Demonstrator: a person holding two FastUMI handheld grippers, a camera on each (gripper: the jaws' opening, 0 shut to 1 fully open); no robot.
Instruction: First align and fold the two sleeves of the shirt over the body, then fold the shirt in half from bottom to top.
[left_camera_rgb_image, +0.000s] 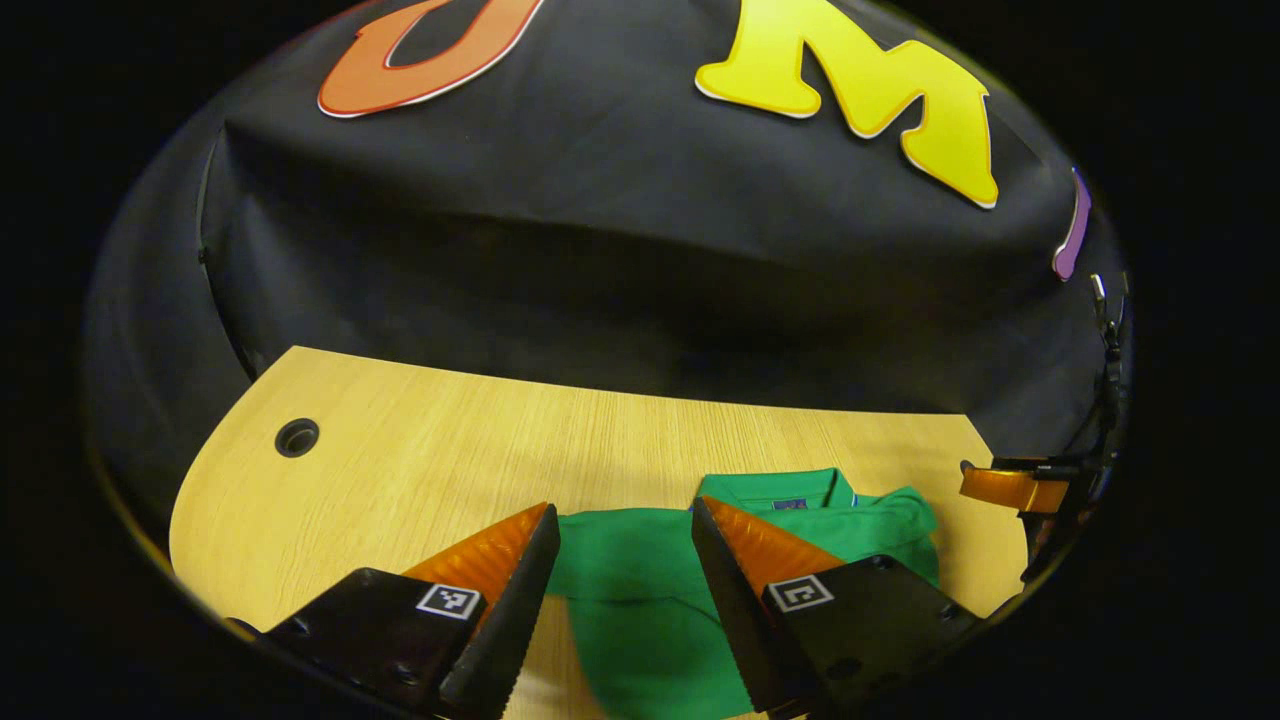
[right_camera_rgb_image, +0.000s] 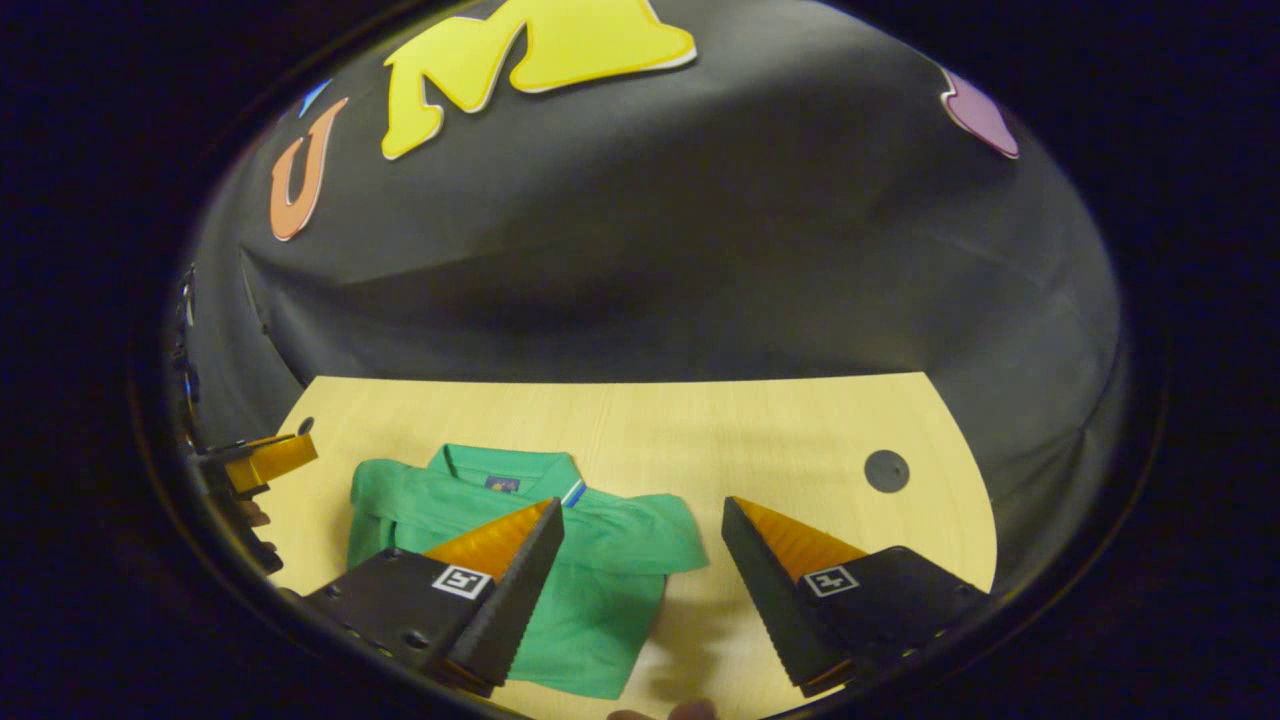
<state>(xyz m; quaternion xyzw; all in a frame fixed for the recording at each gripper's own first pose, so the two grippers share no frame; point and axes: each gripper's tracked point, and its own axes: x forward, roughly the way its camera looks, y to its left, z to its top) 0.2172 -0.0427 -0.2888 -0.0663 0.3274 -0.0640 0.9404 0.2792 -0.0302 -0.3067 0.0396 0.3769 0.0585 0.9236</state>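
left tool (left_camera_rgb_image: 625, 540) spread | right tool (right_camera_rgb_image: 640, 535) spread | shirt (right_camera_rgb_image: 590, 590) right sleeve out flat, right gripper view

left tool (left_camera_rgb_image: 624, 520): black housings, square coded tags, serrated wedge fingers | right tool (right_camera_rgb_image: 640, 515): same build, screws

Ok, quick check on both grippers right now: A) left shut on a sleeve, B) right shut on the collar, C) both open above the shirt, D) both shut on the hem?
C: the left gripper and the right gripper both have their fingers spread wide apart, with the green shirt lying on the table beneath, gripped by neither.
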